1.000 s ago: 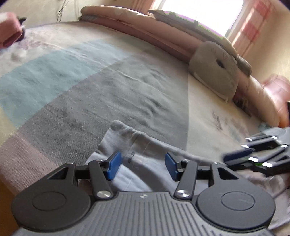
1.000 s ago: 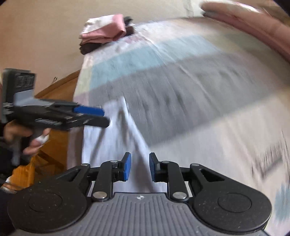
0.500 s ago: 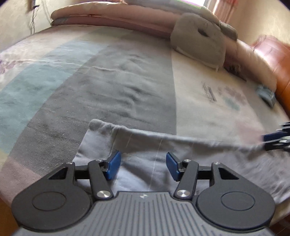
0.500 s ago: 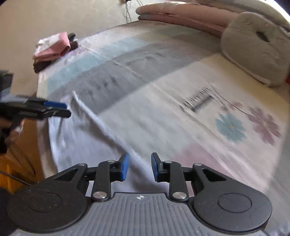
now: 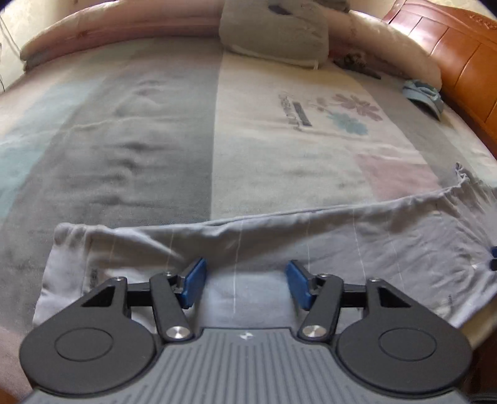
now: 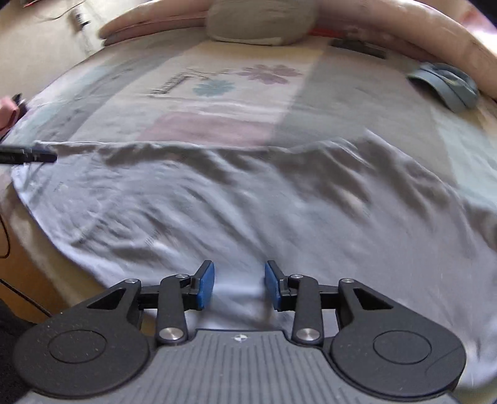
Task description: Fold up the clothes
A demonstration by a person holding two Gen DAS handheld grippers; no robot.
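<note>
Both the left gripper (image 5: 245, 284) and right gripper (image 6: 239, 289) have just opened wider, empty, leaving the grey garment (image 6: 248, 199) spread on the bed (image 5: 217, 124) for folding.

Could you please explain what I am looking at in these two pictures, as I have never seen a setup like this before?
There is no robot here: a person holds a hand-held gripper in each hand, and each gripper carries a wide-angle camera looking forward along its two blue-padded fingers. One picture is from the left gripper, the other from the right gripper. Both look down at a bed with a patterned blanket. A pale grey garment lies spread along the near edge, still unfolded. Further back are a grey cushion and a blue cap. Both grippers have just been opening, and their fingers stand apart over the cloth, gripping nothing. The dark bar at the left edge of the right-hand view is the left gripper seen from the side.
</note>
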